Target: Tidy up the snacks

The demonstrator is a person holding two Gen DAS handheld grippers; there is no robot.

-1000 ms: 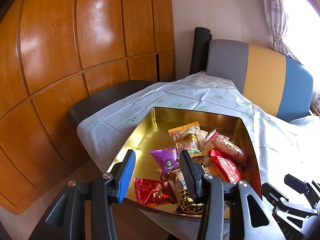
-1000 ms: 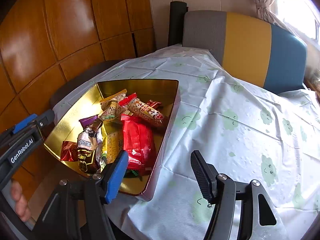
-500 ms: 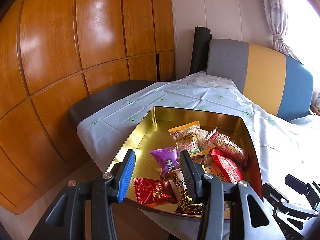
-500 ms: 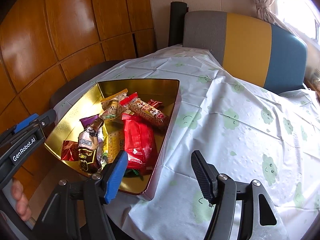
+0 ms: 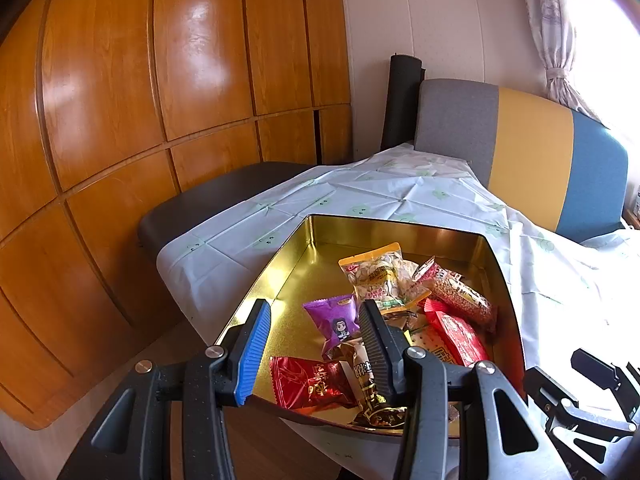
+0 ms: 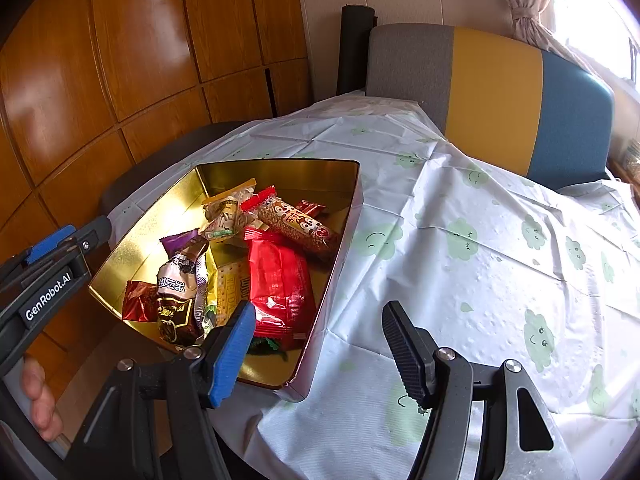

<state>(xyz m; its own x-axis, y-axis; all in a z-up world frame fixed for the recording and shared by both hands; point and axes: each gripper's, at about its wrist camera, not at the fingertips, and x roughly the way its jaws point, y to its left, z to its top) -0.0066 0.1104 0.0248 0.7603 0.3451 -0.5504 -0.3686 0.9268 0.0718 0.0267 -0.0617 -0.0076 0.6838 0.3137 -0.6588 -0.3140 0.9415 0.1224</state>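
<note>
A gold tin (image 5: 384, 226) sits at the table's left corner with several snack packets in it: a purple one (image 5: 334, 320), a red foil one (image 5: 308, 384), a yellow seed packet (image 5: 380, 276) and a long red bar (image 5: 456, 292). My left gripper (image 5: 316, 350) hovers open over the tin's near edge, with nothing between its fingers. In the right wrist view the same tin (image 6: 276, 164) holds a big red packet (image 6: 280, 284) and a brown-silver one (image 6: 180, 292). My right gripper (image 6: 320, 354) stands open above the tin's near right corner, holding nothing. The left gripper (image 6: 52, 256) shows at that view's left edge.
A white tablecloth with green clouds (image 6: 480, 260) covers the table right of the tin. A grey, yellow and blue chair back (image 6: 492, 92) stands behind it. Wooden wall panels (image 5: 120, 120) and a dark bench (image 5: 224, 196) lie to the left. A hand's fingers (image 6: 38, 396) show low left.
</note>
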